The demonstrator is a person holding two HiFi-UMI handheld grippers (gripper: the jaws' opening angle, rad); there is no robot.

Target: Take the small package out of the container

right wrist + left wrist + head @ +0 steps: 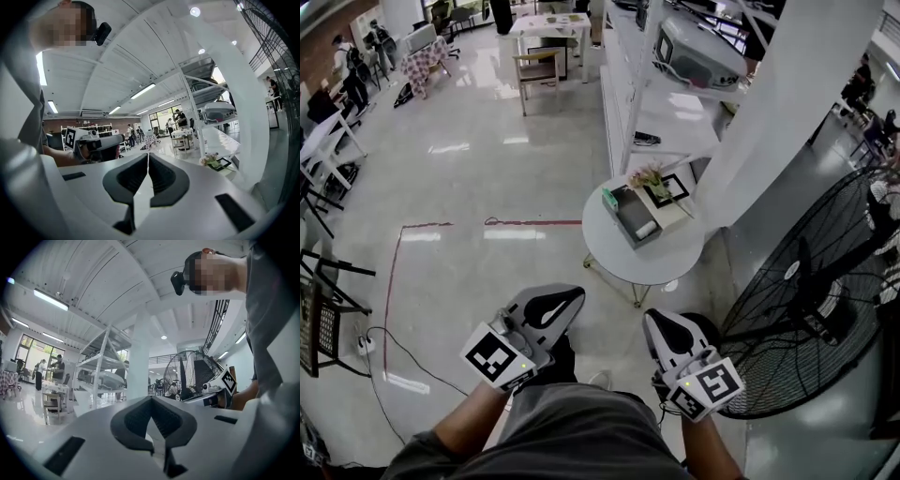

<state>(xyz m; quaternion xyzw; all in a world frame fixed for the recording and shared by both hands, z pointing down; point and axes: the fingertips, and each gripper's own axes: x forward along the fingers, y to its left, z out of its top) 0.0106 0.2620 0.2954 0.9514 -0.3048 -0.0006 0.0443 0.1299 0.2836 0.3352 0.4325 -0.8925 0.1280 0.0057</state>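
Grey container [628, 221] on round table [623, 269], small white pkg [646, 229] inside. Left tongs [151, 398], right tongs [148, 155]: closed, empty.

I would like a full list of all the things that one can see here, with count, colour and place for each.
table: one, white, round, in front of the person
container: one, grey, on the table
package: one, white, inside the container
frame: one, black, on the table behind the container
flowers: one bunch, pale, at the table's far edge
fan: one, black, on the floor at the right
pillar: one, white, behind the table
shelves: one rack, white, left of the pillar
tape: one line, red, on the floor
left gripper: one, white with black pads, shut, empty
right gripper: one, white with black pads, shut, empty
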